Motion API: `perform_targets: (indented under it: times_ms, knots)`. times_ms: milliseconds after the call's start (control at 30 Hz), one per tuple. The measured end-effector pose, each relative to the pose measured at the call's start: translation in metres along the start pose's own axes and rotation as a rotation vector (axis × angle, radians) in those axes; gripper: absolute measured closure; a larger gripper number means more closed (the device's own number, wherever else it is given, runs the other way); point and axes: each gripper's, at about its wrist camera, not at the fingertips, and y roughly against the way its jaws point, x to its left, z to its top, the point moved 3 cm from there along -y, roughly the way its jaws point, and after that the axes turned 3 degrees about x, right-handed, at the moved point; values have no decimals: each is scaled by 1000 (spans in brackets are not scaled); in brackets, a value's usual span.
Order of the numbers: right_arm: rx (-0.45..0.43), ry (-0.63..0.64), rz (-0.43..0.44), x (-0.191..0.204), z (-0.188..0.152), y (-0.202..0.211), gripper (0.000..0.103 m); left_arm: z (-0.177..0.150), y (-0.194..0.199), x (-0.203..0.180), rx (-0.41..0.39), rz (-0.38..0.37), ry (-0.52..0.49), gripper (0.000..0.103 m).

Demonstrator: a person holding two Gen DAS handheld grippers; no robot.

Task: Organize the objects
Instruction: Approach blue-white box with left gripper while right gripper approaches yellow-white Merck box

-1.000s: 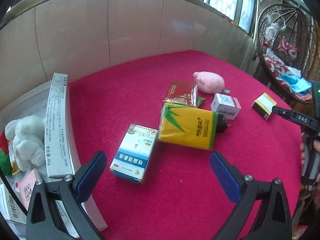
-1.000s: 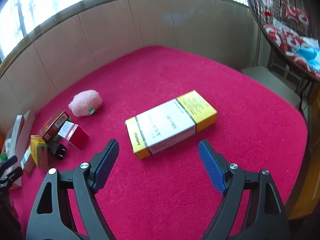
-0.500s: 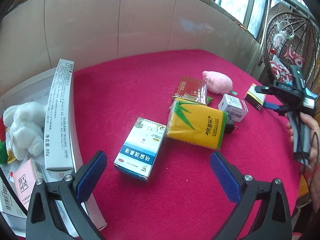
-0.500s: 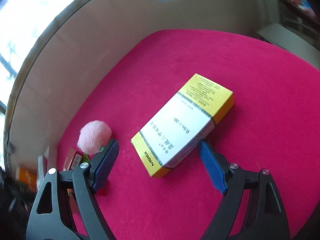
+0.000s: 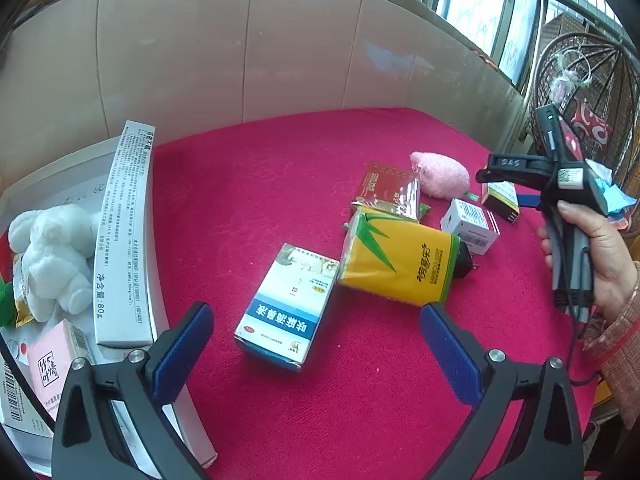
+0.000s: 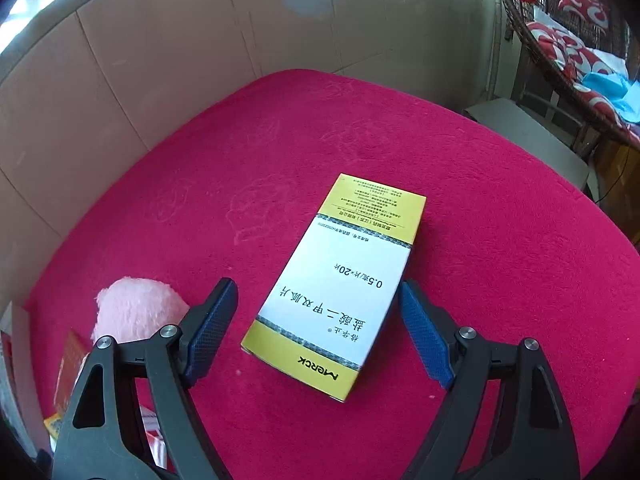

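Two grippers hovering over a red cloth [image 5: 280, 184], jaws spread on both.

The left wrist view alone is showing the white tray [image 5: 52, 184] with a long white box [image 5: 122, 236], and a yellow tissue pack [image 5: 396, 264]. The right gripper [image 6: 316, 328] is straddling, not pinching, the yellow-and-white medicine box [image 6: 340, 280] lying flat; the left gripper [image 5: 316, 344] is hanging empty.

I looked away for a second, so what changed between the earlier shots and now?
The right gripper swung in over the yellow and white box and now straddles it, jaws open, nothing gripped. The left gripper stayed open, hovering near the blue and white box; the objects haven't moved.
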Motion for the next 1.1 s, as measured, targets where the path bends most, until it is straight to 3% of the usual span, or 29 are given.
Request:
perform_targets:
  times_ms: [167,333,400,500,700,833,900,1000,1100]
  knots:
    - [8,69,-53,-3,-8,-5,20,2,-6,-3,21,33,-37,0]
    - [-9,150,39,-25,-30,13,24,4,-10,-8,37,83,-74,0]
    - [-13,160,89,-37,-40,26,30,5,-10,-13,40,58,-82,0]
    - [-11,169,144,-57,-56,41,30,5,-10,-24,40,41,-124,0]
    - [-37,191,142,-79,-63,55,30,13,-18,-9,70,50,-58,0]
    - [-52,209,159,-66,-53,57,30,11,-23,-11,99,44,-54,1]
    - [-48,225,169,-54,-51,56,30,7,-24,-19,115,-12,-67,1]
    - [-72,270,117,-34,-39,47,29,5,-20,-30,109,-38,-83,1]
    - [-52,304,49,-18,-29,29,28,6,-17,-29,78,25,-77,1]
